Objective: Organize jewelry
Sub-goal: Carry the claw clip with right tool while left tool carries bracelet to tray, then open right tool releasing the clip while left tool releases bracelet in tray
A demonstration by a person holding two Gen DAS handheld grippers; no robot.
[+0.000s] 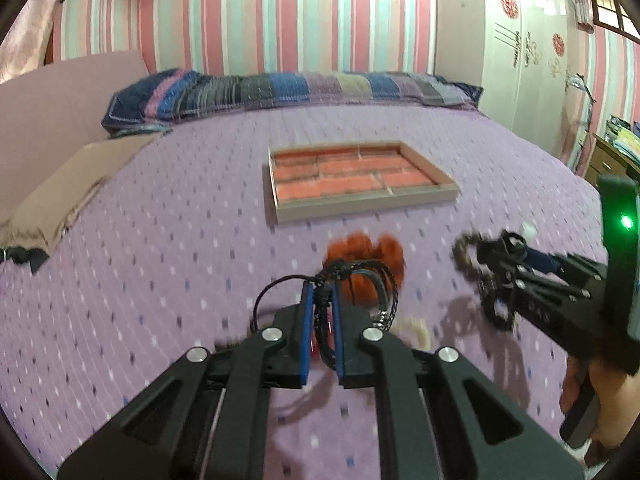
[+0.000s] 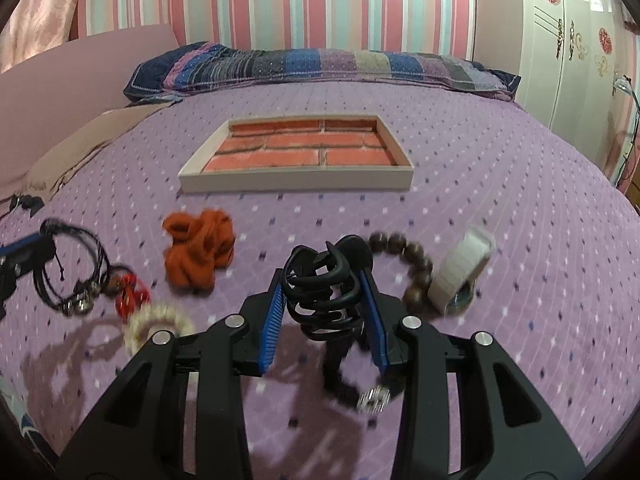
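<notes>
Grippers above a bed: left gripper (image 1: 322,304) pinches a cord bracelet (image 1: 360,276), right gripper (image 2: 324,292) clamps a hair claw (image 2: 320,284). Dangling cords could snag short of the tray (image 2: 296,180).

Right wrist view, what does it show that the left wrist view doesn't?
Only the right wrist view: a brown bead bracelet, a white and silver ring-like piece, a red trinket, and the black hair claw seen close between the right jaws. Only the left wrist view: the person's hand on the right gripper. Both: the orange-lined tray, orange scrunchie, and black cord bracelets in the left jaws.
</notes>
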